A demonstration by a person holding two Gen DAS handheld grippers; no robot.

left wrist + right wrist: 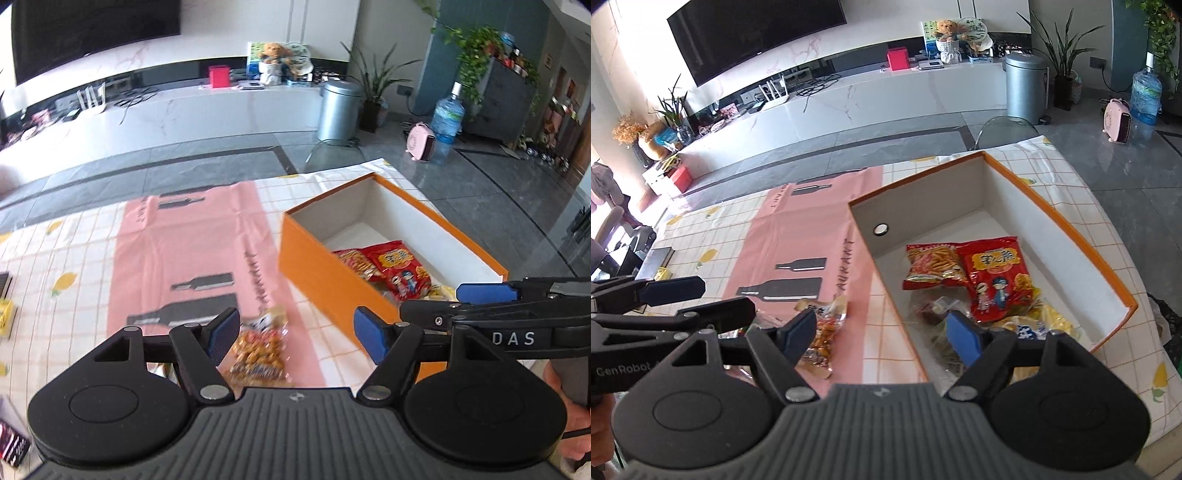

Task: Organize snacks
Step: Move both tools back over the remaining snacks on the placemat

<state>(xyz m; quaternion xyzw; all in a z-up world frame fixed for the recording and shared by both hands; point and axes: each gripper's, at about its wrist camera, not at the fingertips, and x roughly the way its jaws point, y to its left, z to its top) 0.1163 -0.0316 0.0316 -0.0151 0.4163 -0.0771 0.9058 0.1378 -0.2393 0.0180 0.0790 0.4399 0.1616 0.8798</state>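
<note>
Both grippers, left gripper (295, 332) and right gripper (882, 332), gape wide, empty. Peanut packet (822, 334) lies just left of orange box (1067, 221). Judgement: descend squarely over packet, pinch mid-body.

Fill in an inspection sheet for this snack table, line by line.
Surface: checked lemon-print tablecloth with a pink bottle-print sheet laid over it.
Job's things: orange box open, holding a fries packet, a red snack bag and more bags; one clear nut packet lies outside on the pink sheet.
Clutter: yellow item and dark items at the table's left edge.
Grippers: left gripper open, empty; right gripper open, empty.
Cables: loose cords on the TV bench.
Surroundings: television, bin, water bottle, plants.
</note>
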